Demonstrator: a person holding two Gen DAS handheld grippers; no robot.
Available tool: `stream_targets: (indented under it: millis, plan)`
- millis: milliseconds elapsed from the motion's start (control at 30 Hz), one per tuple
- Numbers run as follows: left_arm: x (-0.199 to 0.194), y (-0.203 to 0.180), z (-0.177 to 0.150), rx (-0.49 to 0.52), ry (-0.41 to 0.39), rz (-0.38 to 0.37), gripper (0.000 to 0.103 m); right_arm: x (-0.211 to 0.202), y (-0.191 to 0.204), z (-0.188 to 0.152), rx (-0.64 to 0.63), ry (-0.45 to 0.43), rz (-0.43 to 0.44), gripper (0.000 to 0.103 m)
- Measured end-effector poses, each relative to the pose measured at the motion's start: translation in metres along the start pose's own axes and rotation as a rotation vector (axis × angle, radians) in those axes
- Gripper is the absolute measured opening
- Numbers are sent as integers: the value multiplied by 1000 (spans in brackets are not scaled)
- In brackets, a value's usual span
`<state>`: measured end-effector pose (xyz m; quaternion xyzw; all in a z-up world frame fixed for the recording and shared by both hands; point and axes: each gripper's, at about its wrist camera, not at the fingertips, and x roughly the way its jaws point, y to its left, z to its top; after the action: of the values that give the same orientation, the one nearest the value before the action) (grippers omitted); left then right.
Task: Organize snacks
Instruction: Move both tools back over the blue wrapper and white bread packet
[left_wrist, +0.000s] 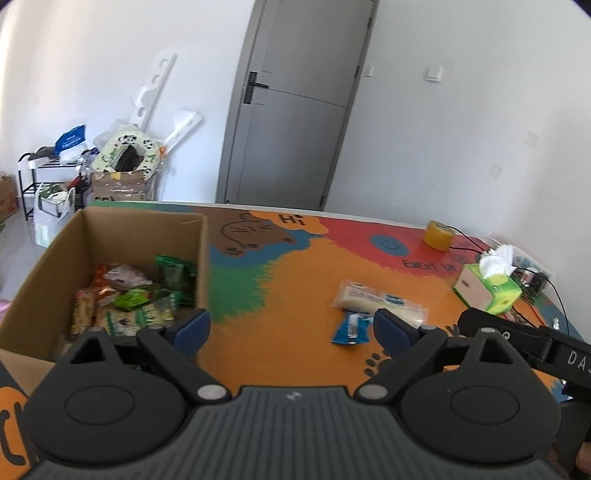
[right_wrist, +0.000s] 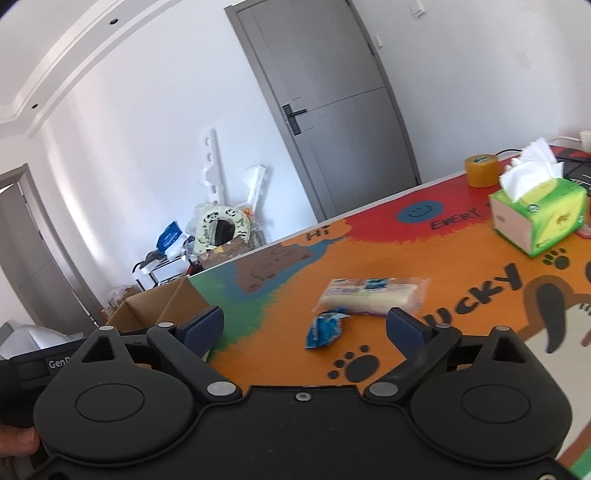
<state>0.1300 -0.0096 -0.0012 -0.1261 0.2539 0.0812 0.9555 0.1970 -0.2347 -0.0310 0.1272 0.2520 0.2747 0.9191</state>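
Observation:
A cardboard box (left_wrist: 201, 258) stands at the table's left and holds several snack packets (left_wrist: 133, 299); its corner also shows in the right wrist view (right_wrist: 159, 310). A long white snack pack (left_wrist: 376, 301) (right_wrist: 373, 295) and a small blue packet (left_wrist: 351, 328) (right_wrist: 325, 328) lie on the colourful table mat. My left gripper (left_wrist: 291, 328) is open and empty, above the mat between the box and the packets. My right gripper (right_wrist: 304, 328) is open and empty, just short of the blue packet; its black body shows in the left wrist view (left_wrist: 517, 336).
A green tissue box (left_wrist: 487, 290) (right_wrist: 539, 218) and a yellow tape roll (left_wrist: 437, 234) (right_wrist: 482, 170) stand at the table's far right, with black cables by them. A grey door (left_wrist: 291, 103) and floor clutter (left_wrist: 122, 166) lie beyond the table.

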Motion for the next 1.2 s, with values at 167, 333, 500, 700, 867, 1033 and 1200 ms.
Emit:
stream_targets:
  millis: [167,333,500,700,867,1033,1200]
  plan:
    - [6,-17,0,11,2,-10,94,-11,-16,1,14,-12,-24,96]
    - [15,-33,-1,26,15,-31,94,-16,-36,3,35,-20,-60,96]
    - [26,-47,-2,43,24,-45,94,-17,-54,4,61,-25,-87,96]
    - [38,-55,-3,52,36,-58,94,-13,-70,1,79,-21,-119,96]
    - [49,-62,-2,63,37,-58,94,-7,-82,0,93,-13,-133,96]
    - [60,-63,-1,53,32,-51,94,-1,-92,-1,103,-10,-140,95]
    - [75,-62,4,41,33,-32,92,8,-99,1,119,-5,-141,88]
